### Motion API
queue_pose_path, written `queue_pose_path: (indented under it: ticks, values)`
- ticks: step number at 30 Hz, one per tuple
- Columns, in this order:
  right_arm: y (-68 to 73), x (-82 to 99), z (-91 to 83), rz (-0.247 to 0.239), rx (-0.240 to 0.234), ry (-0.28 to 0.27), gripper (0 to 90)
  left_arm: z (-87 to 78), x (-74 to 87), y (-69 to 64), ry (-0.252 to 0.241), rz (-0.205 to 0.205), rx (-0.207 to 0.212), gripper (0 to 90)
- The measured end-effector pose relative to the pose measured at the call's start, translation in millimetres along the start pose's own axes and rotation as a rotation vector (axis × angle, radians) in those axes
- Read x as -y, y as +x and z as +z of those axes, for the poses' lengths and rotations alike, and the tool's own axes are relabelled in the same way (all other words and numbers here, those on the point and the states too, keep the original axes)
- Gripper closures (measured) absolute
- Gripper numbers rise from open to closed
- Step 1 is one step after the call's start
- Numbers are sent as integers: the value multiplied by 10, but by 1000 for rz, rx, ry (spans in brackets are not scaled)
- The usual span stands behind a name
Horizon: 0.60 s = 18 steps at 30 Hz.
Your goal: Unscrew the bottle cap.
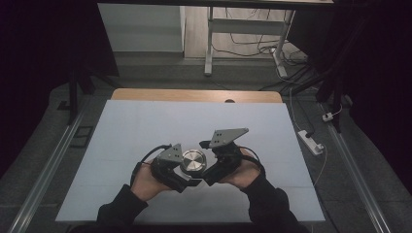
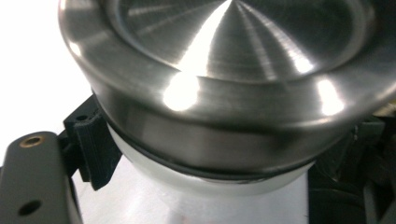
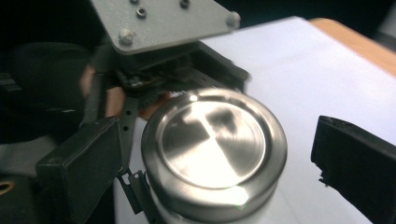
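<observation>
Two grippers, one jar (image 1: pixel 193 162) — catalogued as seen.

Item: round jar, pale white body (image 2: pixel 210 196), wide steel lid (image 3: pixel 214 149) with a brushed, dished top and a dark seal line beneath its rim. Position: near the front edge of the counter (image 1: pixel 145 126), midway between both hands; hard to tell whether the base rests on the surface or hangs just above it.

Left gripper (image 1: pixel 180 175): fingers (image 2: pixel 93 147) clenched on the white body just under the lid, one ribbed pad pressed against the wall at the left of the left gripper view, its partner dim at the far right. Serves as the anchor.

Right gripper (image 1: pixel 214 167): fingers (image 3: pixel 81 172) released, standing wide to either side of the lid, neither pad touching metal. Grey plate of the left gripper visible beyond the jar in the right gripper view.

Step in hand, by judgement: taking hold of the lid to turn it off.

Handling notes:
- Centre the lid between the open pads before closing, equal gap on each side.
- Set the pads on the straight band of the rim, not on the rounded shoulder — polished steel, likely slippery.
- Keep the pads level with the lid, so no tilt binds the thread.
- Close firmly, then twist about the jar's own axis, no sideways pull.
- Hold the left grip hard throughout; any spin of the body wastes the turn.
- Avoid knocking the left fingers below the rim.
</observation>
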State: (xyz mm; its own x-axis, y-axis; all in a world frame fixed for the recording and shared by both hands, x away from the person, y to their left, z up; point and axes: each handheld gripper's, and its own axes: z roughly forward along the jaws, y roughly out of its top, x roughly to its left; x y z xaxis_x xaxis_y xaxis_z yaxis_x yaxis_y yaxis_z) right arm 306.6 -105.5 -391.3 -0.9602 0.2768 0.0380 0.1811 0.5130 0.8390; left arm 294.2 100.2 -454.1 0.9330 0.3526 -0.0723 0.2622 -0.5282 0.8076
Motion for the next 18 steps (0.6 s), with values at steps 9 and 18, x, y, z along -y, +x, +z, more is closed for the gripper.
queue_pose_path:
  ticks: [9, 18]
  values:
    - [255, -23, 244, -7, 260, 34, 162, 4, 13, 23, 0, -52, -62, 155]
    - [81, 32, 125, -49, 25, 0, 177, -4, 14, 16, -25, -12, 63, 155]
